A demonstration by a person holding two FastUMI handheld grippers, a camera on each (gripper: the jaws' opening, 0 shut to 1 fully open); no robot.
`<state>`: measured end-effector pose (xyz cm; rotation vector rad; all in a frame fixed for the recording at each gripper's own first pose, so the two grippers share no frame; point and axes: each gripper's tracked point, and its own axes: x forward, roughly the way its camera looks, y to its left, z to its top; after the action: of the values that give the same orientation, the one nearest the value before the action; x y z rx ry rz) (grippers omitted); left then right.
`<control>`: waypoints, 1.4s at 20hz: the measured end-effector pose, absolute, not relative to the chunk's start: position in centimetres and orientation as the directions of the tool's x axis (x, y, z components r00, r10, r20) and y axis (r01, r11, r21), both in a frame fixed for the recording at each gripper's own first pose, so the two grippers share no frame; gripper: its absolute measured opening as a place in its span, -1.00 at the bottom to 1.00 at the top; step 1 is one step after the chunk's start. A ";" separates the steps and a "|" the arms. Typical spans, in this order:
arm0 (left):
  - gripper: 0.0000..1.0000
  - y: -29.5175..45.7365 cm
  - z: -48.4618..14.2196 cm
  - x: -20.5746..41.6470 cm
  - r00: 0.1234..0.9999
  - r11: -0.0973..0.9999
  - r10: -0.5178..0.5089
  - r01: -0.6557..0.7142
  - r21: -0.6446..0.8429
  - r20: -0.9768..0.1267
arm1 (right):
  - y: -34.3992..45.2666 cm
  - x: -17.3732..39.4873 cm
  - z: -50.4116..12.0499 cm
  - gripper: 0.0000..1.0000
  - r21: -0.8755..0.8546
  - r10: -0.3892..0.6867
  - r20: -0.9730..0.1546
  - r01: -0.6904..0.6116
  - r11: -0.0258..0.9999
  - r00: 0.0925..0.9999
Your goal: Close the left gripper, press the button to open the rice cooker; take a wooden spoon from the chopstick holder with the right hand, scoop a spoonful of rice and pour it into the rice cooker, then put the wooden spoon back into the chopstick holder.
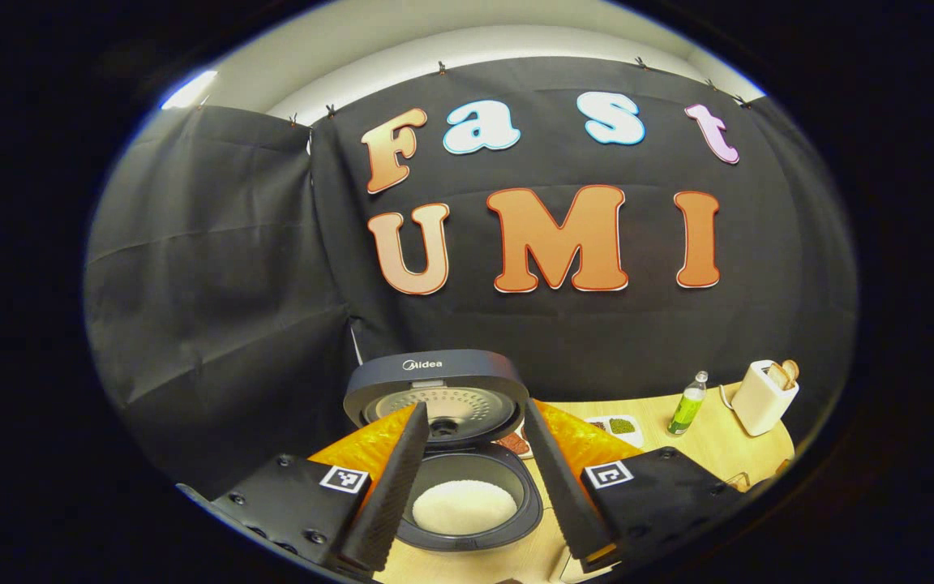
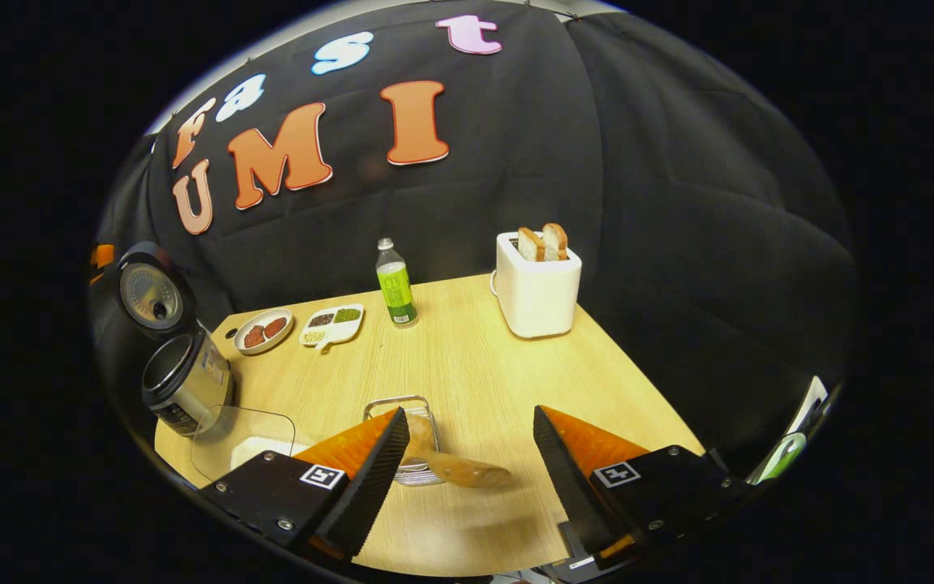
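rice cooker (image 1: 451, 454) lid up, left gripper (image 1: 471, 478) released above it, right gripper (image 2: 467, 474) released over wooden spoon (image 2: 451, 464)

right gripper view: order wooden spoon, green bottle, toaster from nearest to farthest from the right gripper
1. Wooden spoon, between the open fingers of the right gripper, resting in the wire holder.
2 and 3. Green bottle, back centre, and toaster, back right: both far off, too close to call.

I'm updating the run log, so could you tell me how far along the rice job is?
Done: the rice cooker stands open, lid up, white rice in its pot. In hand: the wooden spoon sits in the chopstick holder between the right gripper's open fingers, ungripped. Whether that follows the pour or precedes scooping is unclear.
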<state>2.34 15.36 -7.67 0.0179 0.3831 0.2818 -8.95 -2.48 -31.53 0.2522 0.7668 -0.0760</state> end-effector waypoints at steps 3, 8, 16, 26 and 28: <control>0.64 15.1 -7.3 1.7 0.891 0.961 0.276 -0.262 0.089 -0.361 | -3.0 -9.2 -33.9 0.91 0.201 -0.005 -0.695 0.200 0.959 0.719; 0.63 15.2 -6.7 1.1 0.891 0.957 0.291 -0.263 0.126 -0.350 | -0.3 -10.0 -36.6 0.70 0.359 0.088 -0.727 0.268 0.894 0.681; 0.48 15.7 -6.1 0.0 0.891 0.947 0.312 -0.264 0.183 -0.330 | 1.6 -7.4 -37.4 0.04 0.402 0.128 -0.722 0.261 0.878 0.680; 0.48 18.8 -7.1 -2.6 0.863 0.925 0.380 -0.358 0.129 -0.332 | 2.7 -3.0 -36.7 -0.63 0.408 0.141 -0.715 0.245 0.880 0.684; 0.48 18.8 -7.5 -2.9 0.861 0.925 0.379 -0.362 0.116 -0.339 | 3.0 -2.6 -36.7 -0.67 0.403 0.145 -0.723 0.240 0.883 0.676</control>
<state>-2.94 18.84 -7.54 0.0493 0.3657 0.3886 -2.57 2.98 -36.74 0.4998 0.8365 -0.0559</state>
